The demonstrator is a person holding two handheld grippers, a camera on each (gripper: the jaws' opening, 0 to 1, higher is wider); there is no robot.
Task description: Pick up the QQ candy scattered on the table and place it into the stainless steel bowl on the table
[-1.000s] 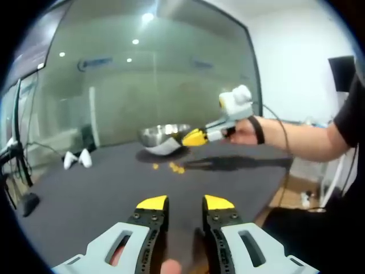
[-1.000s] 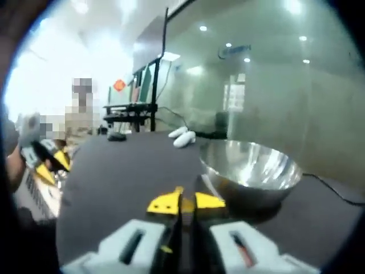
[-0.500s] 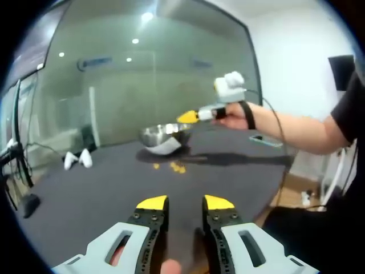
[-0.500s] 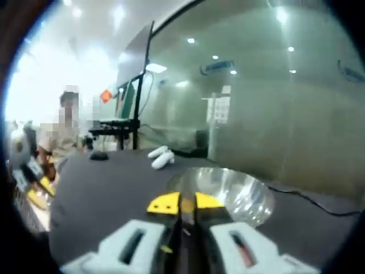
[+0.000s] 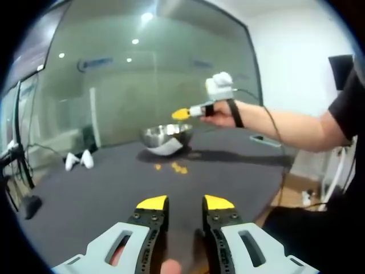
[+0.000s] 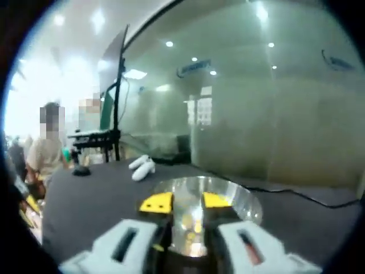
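Observation:
The stainless steel bowl [image 5: 166,136] stands on the dark table at the far side. Several yellow QQ candies [image 5: 177,167] lie scattered on the table just in front of it. My left gripper [image 5: 185,203] hovers low over the near part of the table, open, with nothing between its yellow tips. My right gripper [image 5: 179,115], held by a hand, hangs above the bowl. In the right gripper view, the right gripper [image 6: 187,201] is open right over the bowl [image 6: 246,201], and yellow candies [image 6: 194,221] lie inside it.
A white sheet [image 5: 166,148] leans at the bowl's front. Two white objects [image 5: 78,160] lie at the table's far left, also seen as white objects [image 6: 142,168]. A phone [image 5: 266,140] lies near the right edge. A glass wall stands behind the table. People [image 6: 48,148] are beyond its left end.
My right gripper has risen from beside the bowl to above it, and its jaws have gone from shut to open. My left gripper has stayed where it was.

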